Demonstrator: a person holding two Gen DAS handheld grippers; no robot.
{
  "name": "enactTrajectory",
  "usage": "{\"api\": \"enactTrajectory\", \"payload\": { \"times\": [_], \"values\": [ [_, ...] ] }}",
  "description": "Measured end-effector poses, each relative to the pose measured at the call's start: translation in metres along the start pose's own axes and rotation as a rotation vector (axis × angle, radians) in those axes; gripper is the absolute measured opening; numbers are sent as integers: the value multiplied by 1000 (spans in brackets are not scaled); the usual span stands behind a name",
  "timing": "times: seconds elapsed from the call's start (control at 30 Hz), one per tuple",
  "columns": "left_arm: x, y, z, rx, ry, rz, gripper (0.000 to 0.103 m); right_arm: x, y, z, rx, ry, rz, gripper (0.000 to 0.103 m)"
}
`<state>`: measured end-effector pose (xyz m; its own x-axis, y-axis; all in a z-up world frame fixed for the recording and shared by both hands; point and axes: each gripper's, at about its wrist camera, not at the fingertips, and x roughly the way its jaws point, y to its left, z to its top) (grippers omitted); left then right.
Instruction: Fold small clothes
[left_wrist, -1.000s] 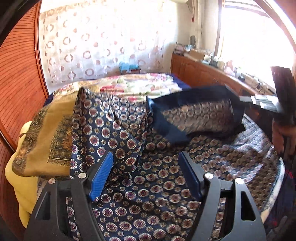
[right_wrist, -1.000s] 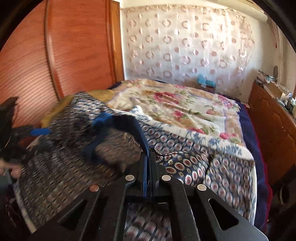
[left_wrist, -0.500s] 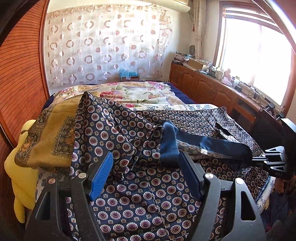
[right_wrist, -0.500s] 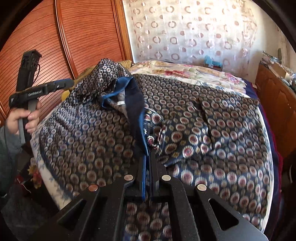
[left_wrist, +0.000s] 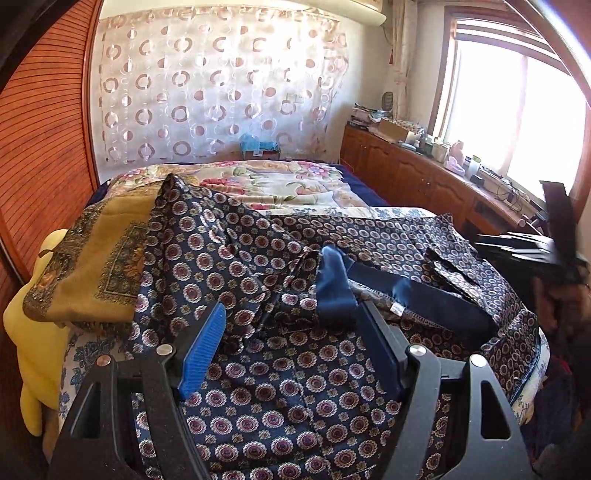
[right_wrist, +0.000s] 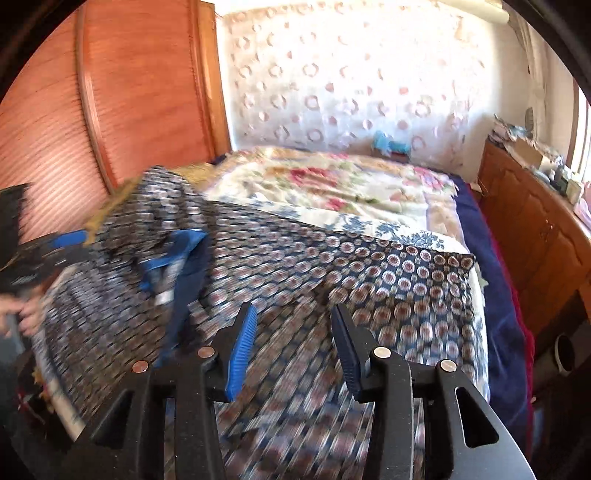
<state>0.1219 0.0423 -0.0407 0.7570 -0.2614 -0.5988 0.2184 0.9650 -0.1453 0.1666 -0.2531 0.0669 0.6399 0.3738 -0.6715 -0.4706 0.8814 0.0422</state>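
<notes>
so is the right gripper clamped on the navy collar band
No, the right gripper has nothing between its opening jaws; the navy collar band lies apart, to its left.

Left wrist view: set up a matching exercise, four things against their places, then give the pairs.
Things:
1. mustard cloth
2. floral quilt
3. window
4. navy collar

Places:
A. far half of the bed
B. right wall, above the wooden cabinets
C. left edge of the bed, beside the patterned garment
D. on the patterned garment, just beyond the gripper's right finger

Pairs: 1-C, 2-A, 3-B, 4-D
</notes>
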Motion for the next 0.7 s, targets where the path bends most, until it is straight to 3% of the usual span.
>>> {"api": "enactTrajectory", "payload": {
  "times": [0.07, 0.23, 0.3, 0.33, 0.37, 0.53, 0.7],
  "values": [
    [6, -1, 5, 0, 8, -17, 69, 32, -4, 10, 11, 53, -19, 44],
    [36, -15, 18, 48, 68, -21, 65, 83, -10, 22, 17, 174, -60, 44],
    [47, -20, 21, 62, 91, -14, 65, 94, -6, 26, 5, 199, -82, 37],
    [53, -23, 23, 69, 101, -7, 65, 91, -4, 25, -15, 181, -101, 8],
    [57, -26, 24, 76, 106, -4, 65, 88, -7, 26, -12, 170, -85, 1],
    [73, -34, 28, 99, 130, -4, 65, 23, -13, 6, 52, -3, -65, 1],
    [91, -40, 31, 123, 156, -4, 60, -51, -17, -59, 115, -113, -70, 1]
  ]
}}
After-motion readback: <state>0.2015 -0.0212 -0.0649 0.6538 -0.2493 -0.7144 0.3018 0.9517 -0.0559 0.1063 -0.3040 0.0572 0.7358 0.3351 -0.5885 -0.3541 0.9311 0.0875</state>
